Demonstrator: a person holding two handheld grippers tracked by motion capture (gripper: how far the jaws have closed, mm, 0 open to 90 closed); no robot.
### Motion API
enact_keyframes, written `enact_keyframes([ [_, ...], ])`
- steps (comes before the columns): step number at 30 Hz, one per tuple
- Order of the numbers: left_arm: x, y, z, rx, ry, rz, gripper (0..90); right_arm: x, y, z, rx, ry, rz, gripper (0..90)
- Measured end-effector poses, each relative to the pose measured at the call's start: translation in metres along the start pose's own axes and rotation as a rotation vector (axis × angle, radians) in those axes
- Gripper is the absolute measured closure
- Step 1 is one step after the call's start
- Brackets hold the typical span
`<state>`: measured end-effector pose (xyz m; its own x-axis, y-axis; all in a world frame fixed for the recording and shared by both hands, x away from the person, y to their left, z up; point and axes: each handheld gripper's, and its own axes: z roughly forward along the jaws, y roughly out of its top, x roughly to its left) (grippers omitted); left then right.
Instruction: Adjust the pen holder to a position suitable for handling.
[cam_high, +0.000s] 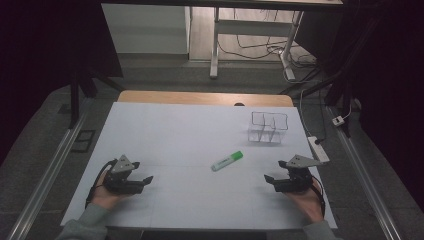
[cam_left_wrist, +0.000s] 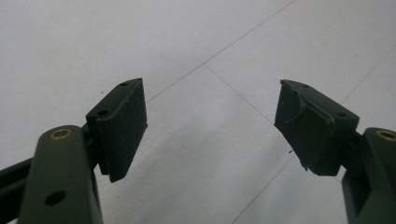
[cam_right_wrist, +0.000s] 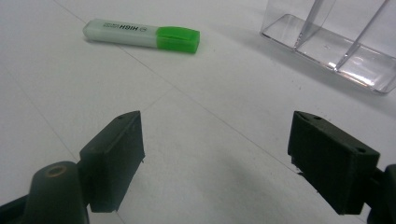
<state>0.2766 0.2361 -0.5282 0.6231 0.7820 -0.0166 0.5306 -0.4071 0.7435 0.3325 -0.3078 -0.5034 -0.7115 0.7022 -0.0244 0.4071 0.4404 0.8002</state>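
Table: I have a white sheet (cam_high: 190, 135) over the table top, thin seam lines crossing it; a strip of bare wood shows along the far edge.
Surroundings: a white-legged desk frame (cam_high: 216, 45) stands on the floor beyond the table, loose cables near it; a white power strip (cam_high: 318, 148) lies off the table's right edge.
Clear organiser: the clear organiser (cam_high: 268, 128) sits far right on the sheet, upright, split by dividers; I see nothing in its compartments.
Left gripper: my left gripper (cam_high: 145, 180) rests near left on the sheet, jaws spread wide, only bare sheet between them.
Right gripper: my right gripper (cam_high: 269, 180) rests near right, jaws likewise wide apart and gripping nothing.
Highlighter: the highlighter (cam_high: 227, 161) lies flat between both grippers, well apart from each, nearer than the organiser, green cap toward it.
Path: nothing lies between the right gripper and the highlighter.
Writing: the barrel reads "HIGH", upside down in the right gripper view; the smaller print is too fine.
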Motion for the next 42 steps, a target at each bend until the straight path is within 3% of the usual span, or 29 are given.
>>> enact_keyframes([
  [13, 0.001, 0.000, 0.000, 0.001, 0.007, -0.006, 24.6, -0.004, 0.019, 0.003, -0.009, -0.009, -0.006, 18.1],
  [22, 0.002, 0.000, 0.000, 0.003, 0.009, -0.009, 24.1, -0.009, 0.024, 0.007, 0.000, -0.037, 0.017, 19.4],
  [30, 0.001, 0.000, 0.001, 0.008, 0.004, -0.007, 24.0, -0.019, 0.025, 0.011, 0.022, -0.062, 0.046, 23.1],
  [42, 0.001, 0.000, 0.002, 0.012, -0.002, -0.003, 24.1, -0.040, 0.033, 0.018, 0.053, -0.136, 0.078, 23.5],
])
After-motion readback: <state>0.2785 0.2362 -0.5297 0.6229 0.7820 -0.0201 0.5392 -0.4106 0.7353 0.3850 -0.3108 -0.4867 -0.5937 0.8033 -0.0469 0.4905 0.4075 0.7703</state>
